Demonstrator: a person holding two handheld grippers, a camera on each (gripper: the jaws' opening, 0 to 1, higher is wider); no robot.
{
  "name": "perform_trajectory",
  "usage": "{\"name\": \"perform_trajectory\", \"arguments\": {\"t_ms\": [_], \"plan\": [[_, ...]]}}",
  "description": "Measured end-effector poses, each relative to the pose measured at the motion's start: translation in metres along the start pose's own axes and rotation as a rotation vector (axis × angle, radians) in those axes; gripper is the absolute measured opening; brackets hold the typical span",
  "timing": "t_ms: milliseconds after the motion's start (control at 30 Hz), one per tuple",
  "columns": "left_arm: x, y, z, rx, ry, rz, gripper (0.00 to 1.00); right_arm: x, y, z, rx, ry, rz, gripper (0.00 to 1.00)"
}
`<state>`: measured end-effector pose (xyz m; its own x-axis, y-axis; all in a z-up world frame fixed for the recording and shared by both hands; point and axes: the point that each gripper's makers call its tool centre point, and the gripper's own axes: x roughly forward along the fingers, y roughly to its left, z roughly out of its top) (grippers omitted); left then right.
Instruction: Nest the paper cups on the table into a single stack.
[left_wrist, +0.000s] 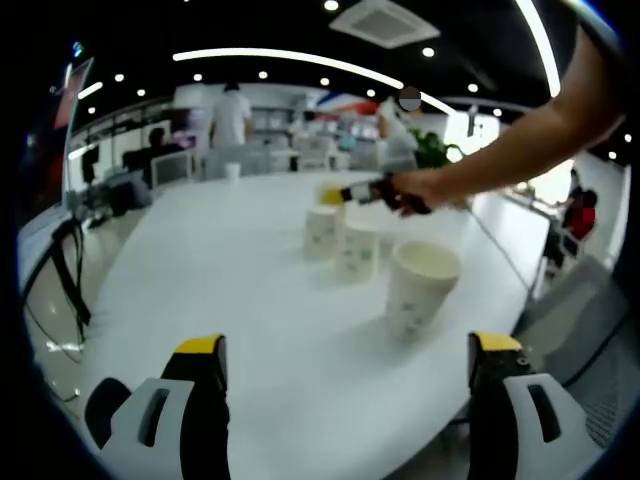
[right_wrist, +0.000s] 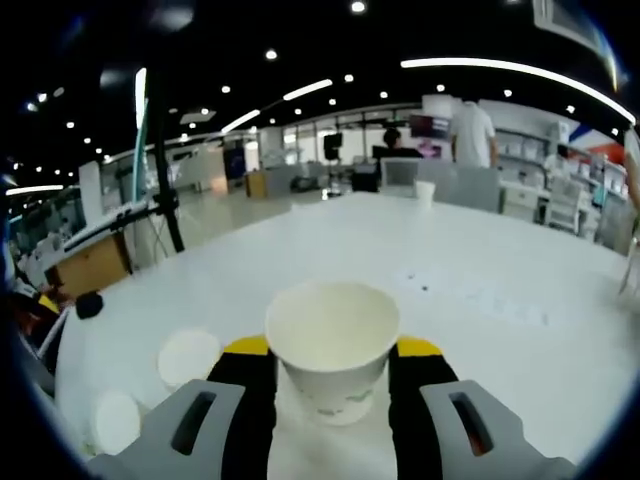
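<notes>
- Right tool is clamped on one paper cup, held upright, probably for nesting.
- Left tool is apart, empty, above the counter.
- Three cups stand there, waiting.

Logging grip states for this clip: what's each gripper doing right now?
Left gripper: open, holding nothing.
Right gripper: shut on a paper cup, upright between its jaws.
</notes>
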<state>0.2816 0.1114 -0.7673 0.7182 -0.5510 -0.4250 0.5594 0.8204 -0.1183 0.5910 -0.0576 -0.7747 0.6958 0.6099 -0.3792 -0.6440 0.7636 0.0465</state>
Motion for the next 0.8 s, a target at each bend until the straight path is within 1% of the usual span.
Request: {"name": "perform_trajectory", "arguments": {"t_ms": [167,567,800], "plan": [[0.000,0.000,0.000,0.000,-0.001,0.000,1.00,0.001,-0.002,0.008,-0.002,0.001,0.007,0.41],[-0.002,0.000,0.000,0.004,-0.003,-0.002,1.00,-0.005,0.005,0.030,-0.045,0.004,0.021,0.41],[-0.002,-0.001,0.000,0.007,-0.002,-0.006,1.00,-0.005,0.000,0.040,-0.050,-0.002,0.024,0.41]]}}
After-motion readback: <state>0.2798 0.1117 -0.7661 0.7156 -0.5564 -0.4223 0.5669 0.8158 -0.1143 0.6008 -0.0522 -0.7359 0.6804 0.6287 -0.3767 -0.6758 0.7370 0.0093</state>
